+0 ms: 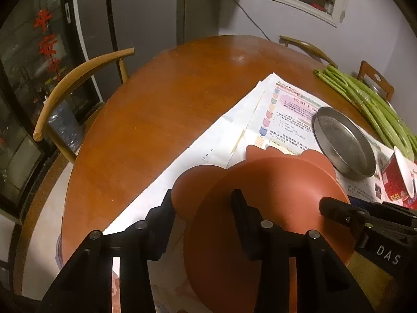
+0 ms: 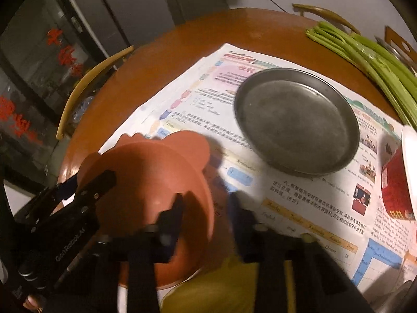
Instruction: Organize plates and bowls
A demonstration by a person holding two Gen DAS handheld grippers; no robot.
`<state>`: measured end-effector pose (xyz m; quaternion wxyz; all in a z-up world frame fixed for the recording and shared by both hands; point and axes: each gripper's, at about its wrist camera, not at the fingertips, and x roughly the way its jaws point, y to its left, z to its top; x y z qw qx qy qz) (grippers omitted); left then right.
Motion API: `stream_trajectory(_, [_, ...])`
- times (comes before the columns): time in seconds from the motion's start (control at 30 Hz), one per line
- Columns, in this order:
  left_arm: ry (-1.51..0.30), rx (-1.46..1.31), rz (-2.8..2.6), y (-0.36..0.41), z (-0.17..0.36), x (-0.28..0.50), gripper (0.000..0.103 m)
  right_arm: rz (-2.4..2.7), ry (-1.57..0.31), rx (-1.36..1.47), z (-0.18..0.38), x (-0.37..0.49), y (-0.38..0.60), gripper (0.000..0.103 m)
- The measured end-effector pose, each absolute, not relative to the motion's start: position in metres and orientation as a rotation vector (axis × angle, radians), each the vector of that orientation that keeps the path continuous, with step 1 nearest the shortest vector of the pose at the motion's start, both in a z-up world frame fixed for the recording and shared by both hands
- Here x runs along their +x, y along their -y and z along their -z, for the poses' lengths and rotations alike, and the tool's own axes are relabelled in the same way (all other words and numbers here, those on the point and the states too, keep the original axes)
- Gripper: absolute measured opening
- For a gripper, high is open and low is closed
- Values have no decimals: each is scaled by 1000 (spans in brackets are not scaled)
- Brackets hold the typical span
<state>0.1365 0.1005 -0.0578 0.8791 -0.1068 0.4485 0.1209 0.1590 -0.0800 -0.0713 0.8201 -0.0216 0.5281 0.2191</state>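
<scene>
While the orange bowl (image 1: 260,208) with ear-shaped tabs on its rim fills the low centre of the left wrist view, the left gripper (image 1: 206,200) straddles its near rim with its jaws spread apart, one finger outside the bowl at about 7 o'clock and the other down inside it. The right gripper (image 2: 206,206) likewise brackets the bowl's rim (image 2: 146,182) at roughly 4 o'clock of the bowl, its jaws parted, the left finger inside the bowl and the right finger outside over the printed paper; whether either finger actually presses the rim cannot be told, and this view is blurred. The bowl rests over the newspaper sheets (image 2: 299,203) spread on the round wooden counter (image 1: 156,117), and beneath its near edge a yellow dish (image 2: 208,287) shows at 6 o'clock in the right wrist view. At 1 o'clock from the bowl, well apart from it, a shallow metal plate (image 2: 297,122) lies flat on the paper. A red-patterned bowl with a white inside (image 2: 398,180) sits at the 3 o'clock edge, tilted on its side. Green celery stalks (image 1: 370,107) lie along the counter at 2 o'clock, beyond the plate. A wooden chair (image 1: 78,83) stands at 10 o'clock beside the counter.
</scene>
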Motion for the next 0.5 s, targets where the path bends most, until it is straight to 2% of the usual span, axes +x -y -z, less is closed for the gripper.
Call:
stream_trajectory(0.13, [-913, -222, -256, -101, 53, 135, 36, -485, -1138, -23, 72, 159, 81, 15])
stream_trajectory(0.2, [-920, -226, -261, -102, 52, 137, 34, -475, -1136, -46, 72, 157, 78, 15])
stream_trajectory(0.27, [-921, -229, -252, -102, 51, 138, 22, -470, -1150, -34, 71, 159, 78, 15])
stream_trajectory(0.5, [-914, -190, -244, -95, 49, 135, 20, -446, -1171, 7, 69, 163, 85, 14])
